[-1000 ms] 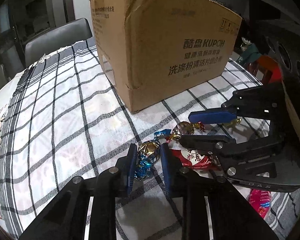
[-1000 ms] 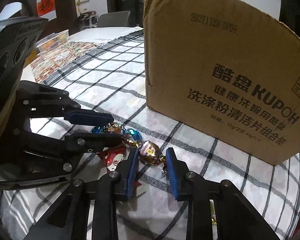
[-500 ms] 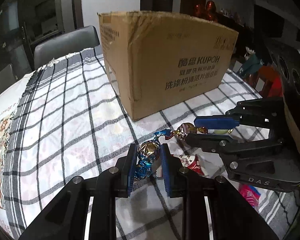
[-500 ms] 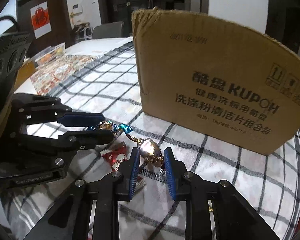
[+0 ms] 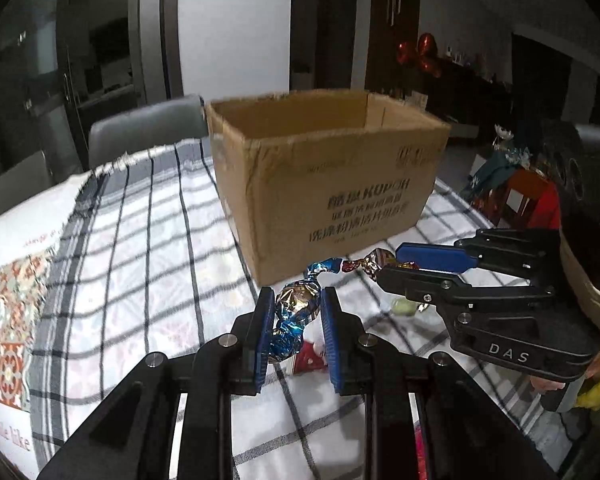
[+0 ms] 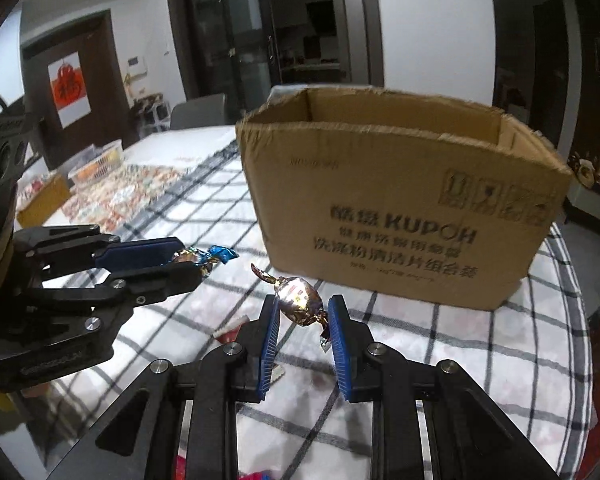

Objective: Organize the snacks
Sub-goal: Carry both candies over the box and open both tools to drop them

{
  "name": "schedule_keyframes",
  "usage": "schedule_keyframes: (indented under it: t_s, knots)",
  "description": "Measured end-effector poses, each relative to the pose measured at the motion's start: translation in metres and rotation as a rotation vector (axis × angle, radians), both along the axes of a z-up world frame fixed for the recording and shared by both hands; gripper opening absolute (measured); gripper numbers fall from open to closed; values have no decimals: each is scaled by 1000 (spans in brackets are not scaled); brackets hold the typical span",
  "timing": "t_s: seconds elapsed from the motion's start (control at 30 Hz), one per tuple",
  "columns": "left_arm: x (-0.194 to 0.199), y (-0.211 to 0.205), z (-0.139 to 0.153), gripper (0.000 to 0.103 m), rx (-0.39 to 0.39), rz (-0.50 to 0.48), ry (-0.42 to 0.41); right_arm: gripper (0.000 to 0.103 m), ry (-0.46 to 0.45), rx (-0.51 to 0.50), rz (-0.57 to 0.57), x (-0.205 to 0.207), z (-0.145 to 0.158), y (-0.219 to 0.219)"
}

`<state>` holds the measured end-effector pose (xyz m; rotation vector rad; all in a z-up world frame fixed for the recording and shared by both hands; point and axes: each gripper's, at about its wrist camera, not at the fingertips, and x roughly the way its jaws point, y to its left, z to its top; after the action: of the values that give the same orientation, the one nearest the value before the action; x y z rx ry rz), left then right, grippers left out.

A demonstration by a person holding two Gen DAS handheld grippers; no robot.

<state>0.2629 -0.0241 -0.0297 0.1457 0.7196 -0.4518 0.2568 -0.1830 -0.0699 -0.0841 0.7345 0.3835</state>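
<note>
My left gripper [image 5: 297,304] is shut on a blue-and-gold foil candy [image 5: 296,312], held above the table. My right gripper [image 6: 303,304] is shut on a brown-gold foil candy [image 6: 300,301], also lifted. Each gripper shows in the other view: the right gripper [image 5: 392,264] with its candy [image 5: 376,261], the left gripper [image 6: 184,262] with its candy [image 6: 204,257]. An open cardboard box [image 5: 332,184] stands just beyond both; it also shows in the right wrist view [image 6: 400,208]. Its inside bottom is hidden.
A checked tablecloth [image 5: 140,240] covers the table. A red-white snack packet [image 5: 310,358] and a pale green candy [image 5: 404,306] lie under the grippers. A grey chair [image 5: 140,132] stands behind the table. A tray of snacks [image 6: 100,160] sits far left.
Both grippers have risen off the table with their candies. The box top opening has come into view and the red packet stays on the cloth below.
</note>
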Motion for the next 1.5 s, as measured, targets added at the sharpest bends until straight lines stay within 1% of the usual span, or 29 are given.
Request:
schedule_keyframes:
  t_s: [0.2, 0.4, 0.67, 0.83, 1.13, 1.33, 1.43, 1.5]
  knots:
    - [-6, -5, 26, 24, -19, 8, -58, 26, -59, 33, -27, -6, 25, -11]
    - [-7, -11, 49, 24, -35, 10, -113, 26, -138, 55, -62, -11, 51, -20]
    - [0, -22, 76, 24, -63, 15, -181, 26, -220, 71, -118, -10, 82, -35]
    - [14, -30, 90, 24, -72, 17, -218, 26, -267, 74, -151, -3, 100, -45]
    - [45, -36, 103, 24, -79, 31, -235, 26, -317, 27, -169, 20, 119, -44]
    - [71, -41, 106, 24, -90, 18, -222, 26, -306, 26, -179, 39, 123, -50]
    - [84, -45, 107, 24, -85, 24, -220, 26, -303, 15, -189, 49, 123, -50]
    - [91, -48, 108, 24, -65, 30, -222, 27, -296, 8, -196, 54, 122, -51]
